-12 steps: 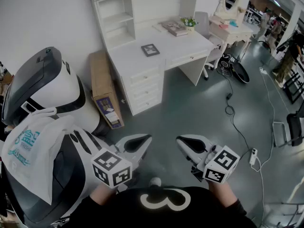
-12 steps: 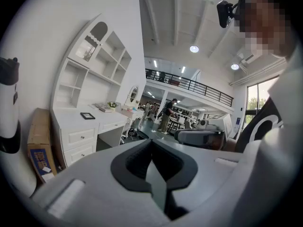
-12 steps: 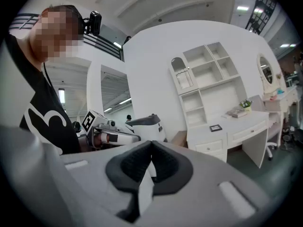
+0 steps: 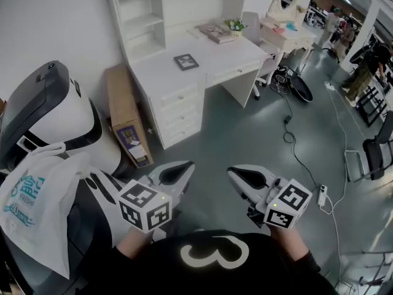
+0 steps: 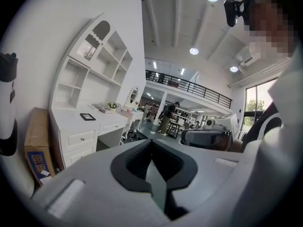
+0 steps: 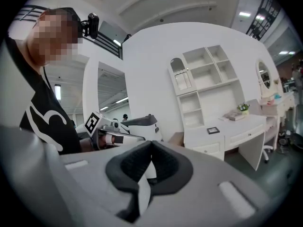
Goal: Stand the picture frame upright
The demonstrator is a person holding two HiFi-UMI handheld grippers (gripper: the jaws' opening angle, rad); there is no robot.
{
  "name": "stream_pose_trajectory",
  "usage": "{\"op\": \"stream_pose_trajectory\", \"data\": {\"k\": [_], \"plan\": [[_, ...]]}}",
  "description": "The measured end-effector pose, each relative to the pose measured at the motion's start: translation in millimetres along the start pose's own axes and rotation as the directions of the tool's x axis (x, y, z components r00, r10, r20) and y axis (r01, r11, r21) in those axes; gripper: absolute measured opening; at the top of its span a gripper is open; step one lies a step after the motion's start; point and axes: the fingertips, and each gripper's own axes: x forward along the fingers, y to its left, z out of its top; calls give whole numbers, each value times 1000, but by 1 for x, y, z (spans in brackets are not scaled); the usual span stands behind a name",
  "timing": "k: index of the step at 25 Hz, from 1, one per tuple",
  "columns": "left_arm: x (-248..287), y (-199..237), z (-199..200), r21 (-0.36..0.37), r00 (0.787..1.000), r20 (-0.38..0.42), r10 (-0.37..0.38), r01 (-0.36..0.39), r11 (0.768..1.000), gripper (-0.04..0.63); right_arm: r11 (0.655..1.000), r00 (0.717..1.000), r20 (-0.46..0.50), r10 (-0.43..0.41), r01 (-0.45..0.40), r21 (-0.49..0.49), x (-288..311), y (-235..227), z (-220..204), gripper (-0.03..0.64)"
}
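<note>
Both pairs of jaws are pressed together on nothing. The left gripper (image 5: pixel 151 144) and the right gripper (image 6: pixel 150 146) hang empty in front of the person, well apart from the work. The small dark-rimmed picture frame (image 4: pixel 186 61) lies flat on the white wooden desk (image 4: pixel 236 57), across the grey floor. Flat like that, it offers only a thin edge (the top looks slick, I judge). Badly aimed jaws could therefore shove it toward the brownish book (image 4: pixel 216 32) and small green plant (image 4: pixel 233 24) behind. The black cables (image 4: pixel 288 128) on the floor could catch a foot on the way over.
</note>
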Motion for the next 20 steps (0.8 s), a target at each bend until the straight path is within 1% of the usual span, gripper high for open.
{"op": "stream_pose_trajectory", "data": {"k": [2, 6, 12, 16, 20], "plan": [[-1, 4, -1, -6, 1000, 1, -2, 2, 1000, 9, 999, 1000, 10, 7, -7, 36, 1, 1, 1, 2], [0, 12, -1, -14, 1000, 6, 2, -1, 1000, 9, 994, 1000, 19, -6, 4, 106, 4, -10, 2, 2], [16, 28, -2, -15, 1000, -1, 20, -20, 1000, 9, 997, 1000, 0, -12, 12, 75, 15, -35, -3, 2], [41, 47, 7, -3, 999, 4, 43, -43, 999, 9, 996, 1000, -1, 11, -11, 93, 27, -67, -6, 2], [82, 75, 19, -5, 997, -4, 72, -72, 997, 9, 993, 999, 2, 36, -36, 115, 47, -118, 1, 2]]}}
